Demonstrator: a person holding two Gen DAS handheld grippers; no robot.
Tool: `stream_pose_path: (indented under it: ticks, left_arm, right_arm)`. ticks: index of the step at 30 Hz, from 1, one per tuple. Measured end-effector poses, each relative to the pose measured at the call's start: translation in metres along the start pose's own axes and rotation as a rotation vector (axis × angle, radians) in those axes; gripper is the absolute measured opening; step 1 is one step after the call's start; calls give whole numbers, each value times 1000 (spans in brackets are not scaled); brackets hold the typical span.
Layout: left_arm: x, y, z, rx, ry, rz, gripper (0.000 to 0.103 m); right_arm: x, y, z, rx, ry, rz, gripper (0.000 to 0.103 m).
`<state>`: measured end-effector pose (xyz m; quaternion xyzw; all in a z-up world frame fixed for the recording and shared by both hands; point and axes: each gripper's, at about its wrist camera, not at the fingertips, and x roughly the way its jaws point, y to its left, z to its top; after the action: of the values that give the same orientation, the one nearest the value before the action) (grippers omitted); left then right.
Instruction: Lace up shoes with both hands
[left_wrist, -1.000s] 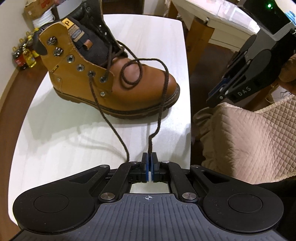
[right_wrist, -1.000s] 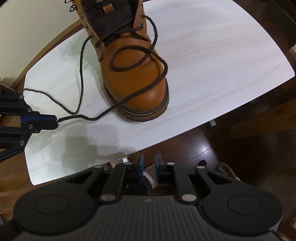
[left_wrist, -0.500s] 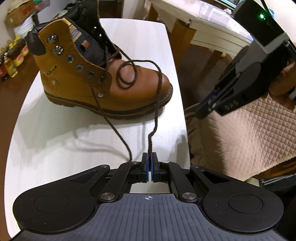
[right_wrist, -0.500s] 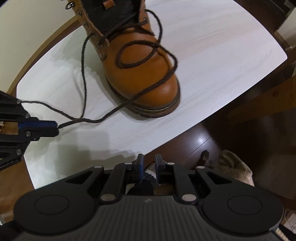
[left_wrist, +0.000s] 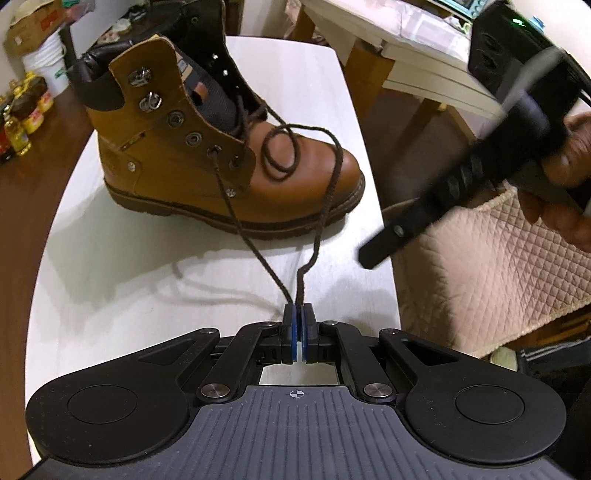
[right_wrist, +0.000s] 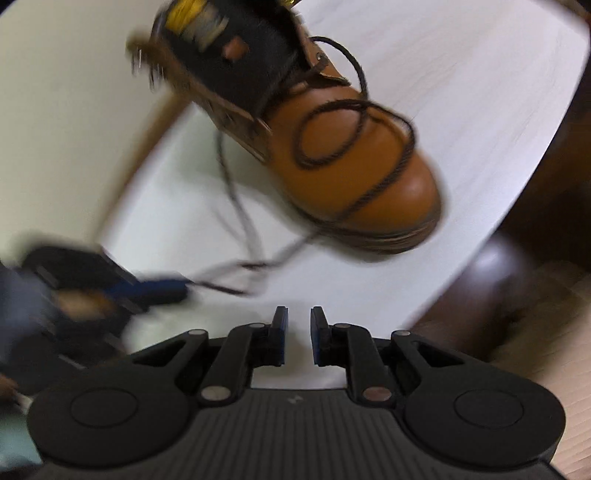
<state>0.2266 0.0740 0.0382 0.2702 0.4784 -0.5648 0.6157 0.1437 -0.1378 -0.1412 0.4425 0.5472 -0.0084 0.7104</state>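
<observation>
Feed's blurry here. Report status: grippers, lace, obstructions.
Left hand-held gripper shut on lace. Right hand-held gripper empty, jaws just opening. Boot upright on table. Nothing in the way.

We see a white tabletop (left_wrist: 110, 280) over a dark wooden floor (left_wrist: 22, 206). Small bottles (left_wrist: 22, 122) and a white bucket (left_wrist: 44, 74) stand far left; a quilted beige cushion (left_wrist: 491, 273) lies right.

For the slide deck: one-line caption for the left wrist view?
Left gripper pinches the brown lace of the tan boot on the white table.
</observation>
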Motion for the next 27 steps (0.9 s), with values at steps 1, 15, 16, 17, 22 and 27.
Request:
stream_pose_path:
  ticks: [1, 15, 16, 17, 22, 27]
  left_arm:
    - [0, 1, 0, 1, 2, 0, 2]
    - [-11, 4, 4, 37, -18, -24, 2]
    - [-11, 4, 4, 38, -17, -26, 2]
    - [-11, 4, 4, 39, -16, -27, 2]
    - [-11, 4, 4, 34, -15, -25, 2]
    - [-14, 7, 8, 7, -40, -33, 3]
  right_arm:
    - [0, -4, 0, 33, -1, 36, 23]
    - [53, -62, -21, 604, 74, 474, 28]
    - [55, -64, -22, 624, 71, 490, 28]
    - [57, -66, -24, 643, 69, 511, 26]
    - [61, -64, -28, 630, 69, 521, 6]
    - [47, -57, -28, 558, 12, 469, 4]
